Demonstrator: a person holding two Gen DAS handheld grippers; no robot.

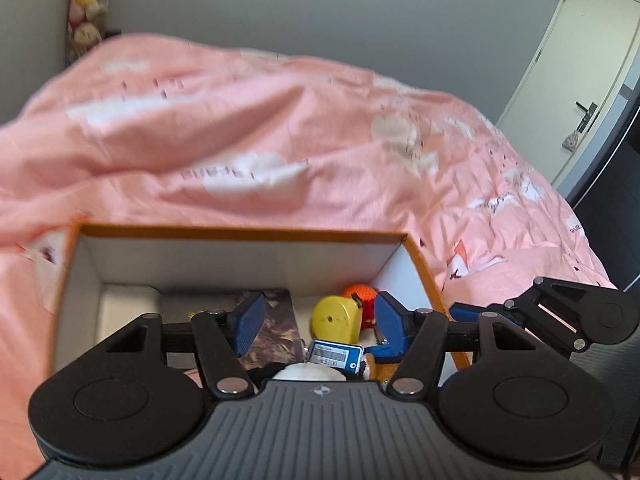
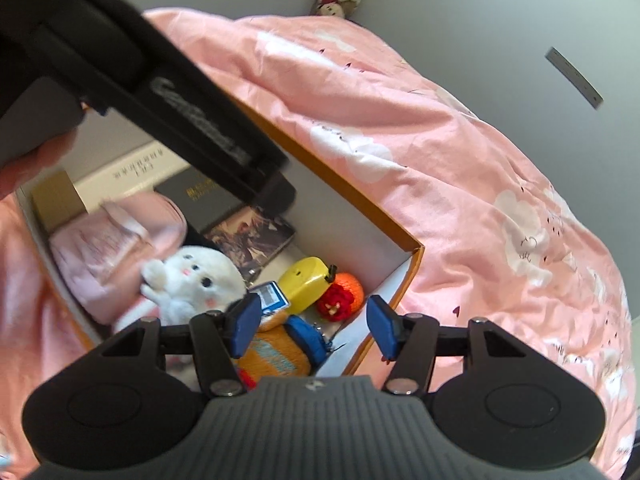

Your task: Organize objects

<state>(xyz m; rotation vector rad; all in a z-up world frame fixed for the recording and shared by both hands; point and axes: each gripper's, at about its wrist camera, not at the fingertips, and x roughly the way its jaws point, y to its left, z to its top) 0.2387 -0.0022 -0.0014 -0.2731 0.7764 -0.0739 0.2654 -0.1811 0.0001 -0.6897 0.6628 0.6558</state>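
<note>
A: Jaws? 
B: Left gripper (image 1: 316,318) and right gripper (image 2: 312,322) both gape, holding nothing.
A: The toys?
B: In the box (image 1: 240,233) on the bed (image 1: 280,128): tape measure (image 1: 334,316), plush (image 2: 192,280).

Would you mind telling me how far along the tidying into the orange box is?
Mostly done: the orange box already holds the white plush, yellow tape measure, orange ball and books. Left gripper and right gripper are both open and empty. No loose items show on the pink duvet.
</note>
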